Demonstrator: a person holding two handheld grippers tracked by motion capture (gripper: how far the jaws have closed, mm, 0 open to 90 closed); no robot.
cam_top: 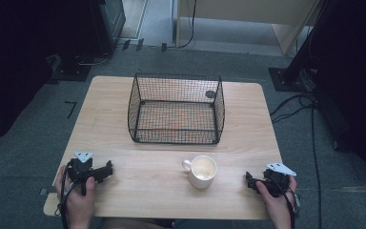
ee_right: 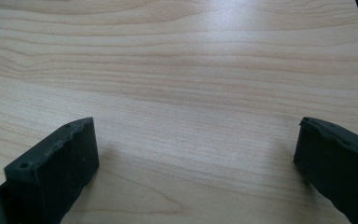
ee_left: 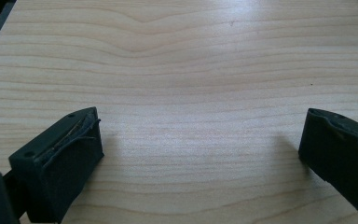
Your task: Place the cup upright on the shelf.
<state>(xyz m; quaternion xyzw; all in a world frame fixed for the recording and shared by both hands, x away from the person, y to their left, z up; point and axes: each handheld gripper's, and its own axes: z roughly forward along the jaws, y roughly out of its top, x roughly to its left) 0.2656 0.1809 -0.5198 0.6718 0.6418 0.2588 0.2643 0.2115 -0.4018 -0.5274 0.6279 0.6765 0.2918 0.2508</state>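
Note:
A white mug stands upright on the wooden table, near the front edge, handle pointing left. Behind it sits a black wire basket with nothing inside. My left gripper rests at the front left corner, held by a hand, well left of the mug. My right gripper rests at the front right corner, to the right of the mug. In the left gripper view the left gripper is open over bare wood. In the right gripper view the right gripper is likewise open with only wood between its jaws.
A small dark round mark lies on the table behind the basket. Cables run over the grey carpet at the right. Dark stands and equipment ring the far side.

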